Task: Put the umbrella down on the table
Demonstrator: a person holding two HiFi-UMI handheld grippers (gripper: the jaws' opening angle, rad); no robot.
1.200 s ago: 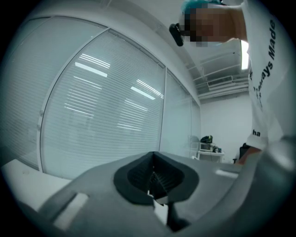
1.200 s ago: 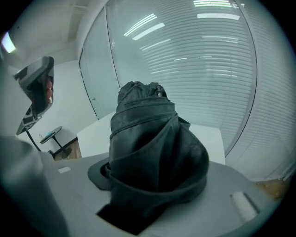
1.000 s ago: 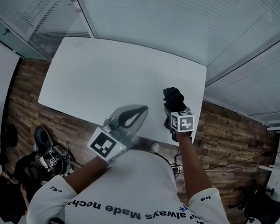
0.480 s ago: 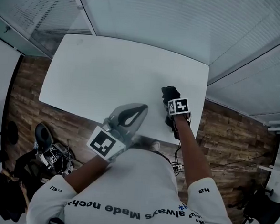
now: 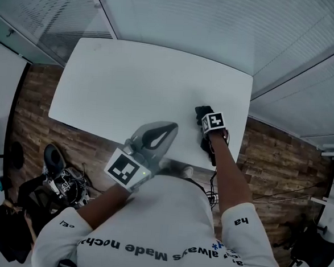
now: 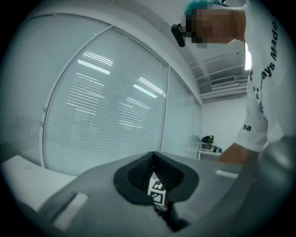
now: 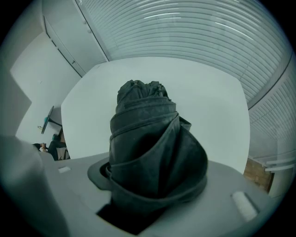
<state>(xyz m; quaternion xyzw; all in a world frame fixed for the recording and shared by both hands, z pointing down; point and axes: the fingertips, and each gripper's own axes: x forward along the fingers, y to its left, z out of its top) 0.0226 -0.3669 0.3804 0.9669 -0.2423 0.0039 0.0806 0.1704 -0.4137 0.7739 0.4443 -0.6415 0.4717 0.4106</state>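
White table [image 5: 130,82] fills mid-frame, with wood floor [image 5: 31,120] beside it and blinded glass walls [image 5: 220,25] above. Right gripper [image 5: 208,125] clenches the folded black umbrella [image 7: 145,139] over the table's lower-right edge. Left gripper [image 5: 166,131] is closed and empty.

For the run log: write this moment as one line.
right gripper shut on umbrella | umbrella over table, unreleased | left gripper shut, empty

Office: glass partitions [image 5: 220,25], white table [image 5: 130,82]
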